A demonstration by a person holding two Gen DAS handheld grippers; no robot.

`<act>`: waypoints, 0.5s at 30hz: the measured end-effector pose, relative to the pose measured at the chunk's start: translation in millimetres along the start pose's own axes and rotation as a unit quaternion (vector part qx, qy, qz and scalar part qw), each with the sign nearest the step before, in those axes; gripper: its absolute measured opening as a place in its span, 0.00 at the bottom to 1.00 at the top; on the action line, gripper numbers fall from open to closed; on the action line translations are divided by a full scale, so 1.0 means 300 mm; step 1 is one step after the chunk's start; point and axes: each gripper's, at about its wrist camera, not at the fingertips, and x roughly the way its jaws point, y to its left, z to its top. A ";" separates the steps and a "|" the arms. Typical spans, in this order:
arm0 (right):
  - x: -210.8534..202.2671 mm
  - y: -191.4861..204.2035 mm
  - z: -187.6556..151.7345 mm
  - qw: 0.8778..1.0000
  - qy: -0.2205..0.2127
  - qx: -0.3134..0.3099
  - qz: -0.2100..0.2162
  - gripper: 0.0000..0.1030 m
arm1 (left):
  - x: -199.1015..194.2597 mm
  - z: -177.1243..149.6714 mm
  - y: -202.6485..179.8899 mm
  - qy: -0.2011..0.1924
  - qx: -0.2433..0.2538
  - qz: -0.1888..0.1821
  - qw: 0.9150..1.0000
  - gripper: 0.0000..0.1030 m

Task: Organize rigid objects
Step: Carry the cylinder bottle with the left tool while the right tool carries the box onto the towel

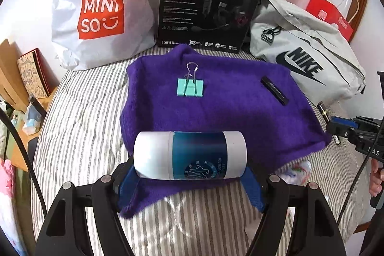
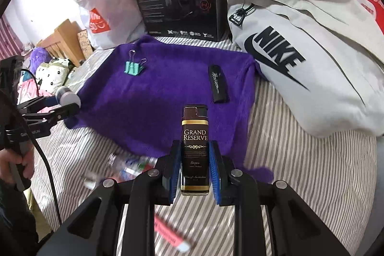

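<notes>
My left gripper (image 1: 189, 174) is shut on a white and blue cylinder (image 1: 189, 155), held crosswise by its two ends above the near edge of a purple cloth (image 1: 228, 112). On the cloth lie a teal binder clip (image 1: 190, 86) and a flat black stick (image 1: 274, 91). My right gripper (image 2: 194, 169) is shut on a dark lighter (image 2: 195, 148) with gold bands and the words Grand Reserve, held upright above the near edge of the purple cloth (image 2: 156, 100). The binder clip (image 2: 133, 67) and black stick (image 2: 217, 83) show there too. The left gripper (image 2: 64, 100) with the cylinder appears at the left.
A striped bed sheet (image 1: 84, 116) lies under everything. At the back stand a white Miniso bag (image 1: 100, 8), a black headset box (image 1: 206, 1) and a grey Nike bag (image 1: 304, 52). A clear plastic bottle (image 2: 124, 167) and a pink strip (image 2: 168, 234) lie on the sheet near me.
</notes>
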 end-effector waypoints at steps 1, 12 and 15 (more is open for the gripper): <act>0.014 -0.002 0.011 1.000 0.001 0.001 0.000 0.22 | 0.012 0.013 0.002 -0.001 -0.001 0.001 1.000 0.72; 0.212 -0.027 0.081 0.998 0.049 -0.012 -0.023 0.22 | 0.145 0.122 0.006 0.011 0.004 -0.004 1.000 0.72; 0.260 -0.029 0.077 0.997 0.066 -0.019 -0.025 0.22 | 0.176 0.138 0.006 0.016 0.005 -0.006 1.000 0.72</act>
